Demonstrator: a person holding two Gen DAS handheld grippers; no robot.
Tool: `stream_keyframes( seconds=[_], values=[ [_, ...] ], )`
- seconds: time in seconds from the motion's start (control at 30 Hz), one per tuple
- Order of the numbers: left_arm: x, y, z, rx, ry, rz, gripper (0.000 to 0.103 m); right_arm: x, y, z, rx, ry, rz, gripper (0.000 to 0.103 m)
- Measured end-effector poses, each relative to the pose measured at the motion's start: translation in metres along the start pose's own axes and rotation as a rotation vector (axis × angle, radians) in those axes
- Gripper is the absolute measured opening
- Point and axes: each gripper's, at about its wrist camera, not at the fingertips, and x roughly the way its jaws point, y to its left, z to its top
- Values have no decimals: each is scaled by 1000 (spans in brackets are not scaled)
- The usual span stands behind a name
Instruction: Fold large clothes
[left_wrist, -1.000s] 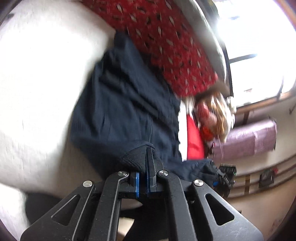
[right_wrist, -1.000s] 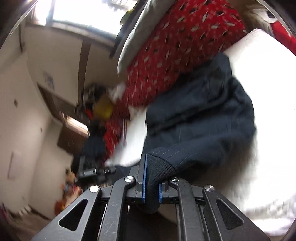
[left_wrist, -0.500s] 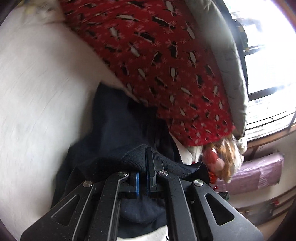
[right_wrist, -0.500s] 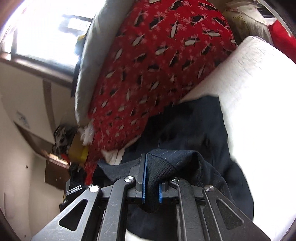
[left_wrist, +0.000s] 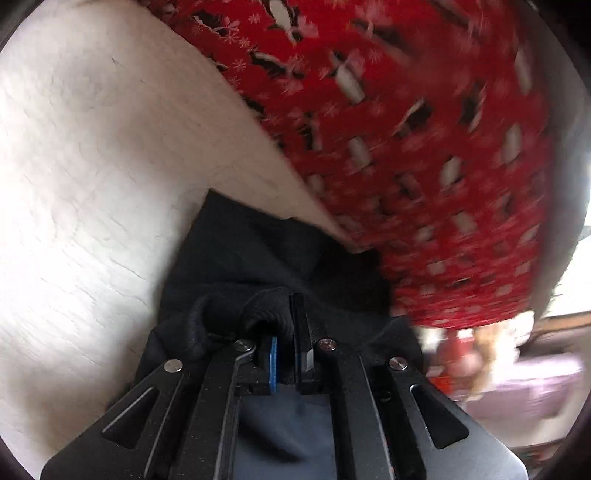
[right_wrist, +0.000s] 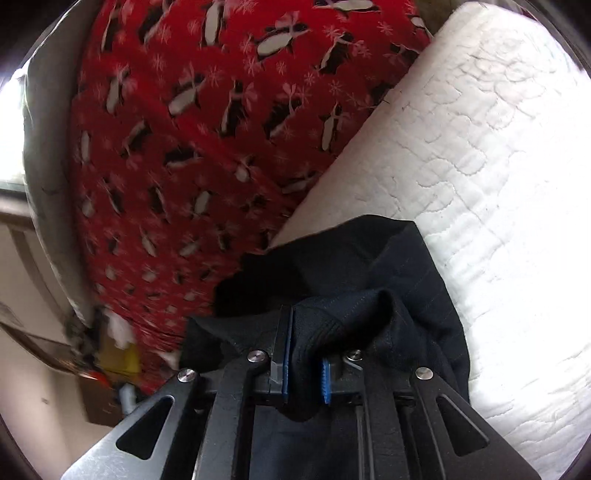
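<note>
Both grippers were clamped on ribbed hem of the dark garment (left_wrist: 258, 251), a judgement being that the two pinched corners were being carried forward together to lay one fold over the rest. The left gripper (left_wrist: 284, 321) and right gripper (right_wrist: 304, 325) each had cloth bunched between their fingers. The garment lay on the white quilt (right_wrist: 480, 166), just ahead of and under both grippers, its far edge beside the red blanket (left_wrist: 406, 129).
</note>
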Motion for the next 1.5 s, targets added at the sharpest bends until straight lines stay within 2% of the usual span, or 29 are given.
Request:
stream_keyframes(
  seconds=[0.07,0.1,0.13,0.17,0.2,0.23,0.3,0.4,0.5,0.6,0.63,0.67,0.7,0.73,0.8,0.87,0.93,1.0,1.03,1.07,1.1,1.13,1.2,1.27,1.33,1.37,1.43,1.5],
  values=[
    [-15,5,2,-41,9,-108,6,-14,-1,1,12,-20,73,20],
    [-22,6,3,-44,1,-136,8,-22,-2,2,18,-36,110,23],
    [-31,5,4,-24,-21,-131,13,-32,-4,2,26,-59,146,30],
    [-40,4,7,-2,-59,-95,17,-40,-6,2,35,-89,168,39],
    [-50,4,9,9,-103,-56,27,-50,-9,2,41,-125,171,43],
    [-62,6,11,5,-141,-48,40,-57,-11,2,43,-153,162,46],
    [-72,9,8,22,-157,-61,50,-62,-13,1,26,-160,97,47],
    [-60,6,-5,141,-74,64,50,-57,-4,-2,-79,-131,-40,47],
    [-34,8,-18,214,22,135,50,-42,11,-2,-189,-120,-152,48],
    [-15,4,-27,250,54,193,50,-17,28,-3,-306,-106,-273,52],
    [-12,0,-31,283,38,220,48,-8,32,-4,-336,-90,-305,52],
    [-12,-6,-35,337,7,251,41,-1,35,-4,-355,-71,-329,46],
    [-12,-12,-36,373,-22,263,16,5,38,-4,-377,-54,-346,32],
    [-16,-16,-37,402,-49,261,10,8,44,-5,-421,-40,-340,6],
    [-22,-18,-32,397,-98,235,6,-1,55,-6,-478,-89,-294,6],
    [-17,-15,-24,402,-129,264,6,-19,56,0,-452,-171,-207,5],
    [-6,-8,-20,391,-125,307,6,-22,38,11,-361,-199,-221,5],
    [8,2,-17,329,-97,317,7,-5,11,19,-287,-124,-307,6],
    [7,6,-16,296,-95,289,8,7,-6,19,-232,-51,-354,7],
    [3,10,-14,263,-86,237,8,9,-12,17,-213,-35,-348,7],
    [-1,12,-12,240,-71,197,11,3,-12,14,-213,-72,-336,10],
    [-6,16,-10,212,-51,147,14,-7,-7,11,-219,-125,-342,19],
    [-17,20,-7,183,-43,79,17,-22,10,7,-262,-219,-384,21],
    [-27,17,-7,202,-47,63,17,-31,33,1,-380,-253,-315,21],
    [-23,4,-8,239,-44,71,17,-23,59,-11,-488,-200,-260,23],
    [-23,-3,-10,262,-38,73,18,-15,68,-18,-528,-160,-243,29],
    [-24,-15,-14,297,-26,100,29,6,83,-31,-590,-61,-266,30],
    [-21,-27,-17,356,-20,144,36,13,85,-36,-592,-39,-264,30]
  ],
)
